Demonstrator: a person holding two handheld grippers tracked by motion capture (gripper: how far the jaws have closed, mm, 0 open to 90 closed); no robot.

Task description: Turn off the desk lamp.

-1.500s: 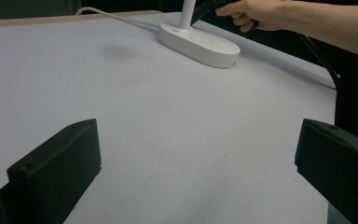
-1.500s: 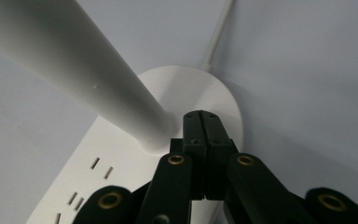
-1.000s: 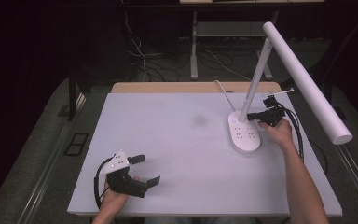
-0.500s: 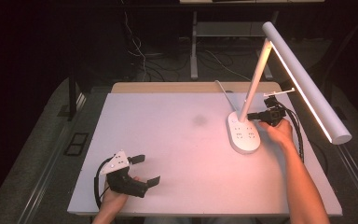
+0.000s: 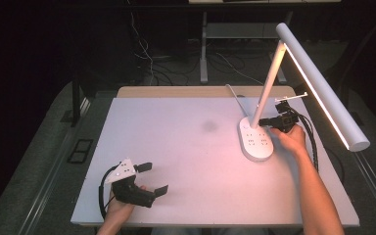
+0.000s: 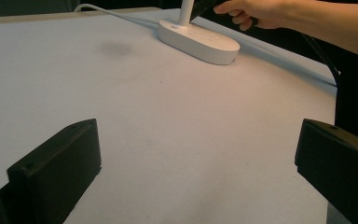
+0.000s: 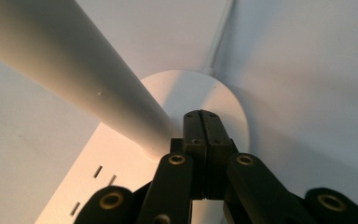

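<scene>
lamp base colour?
White; the lamp base shows best in the left gripper view.

light: lamp head (image 5: 323, 85) glowing, warming the table (image 5: 186, 147) pinkish | surroundings: staying dark | focus: right gripper view blurring near jaws

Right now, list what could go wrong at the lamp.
The right gripper, jaws shut, presses down on the lamp base right beside the stem; it may slip off and knock the stem. The long lit lamp head overhangs the table's edge, so a hard push might tip the lamp.
</scene>
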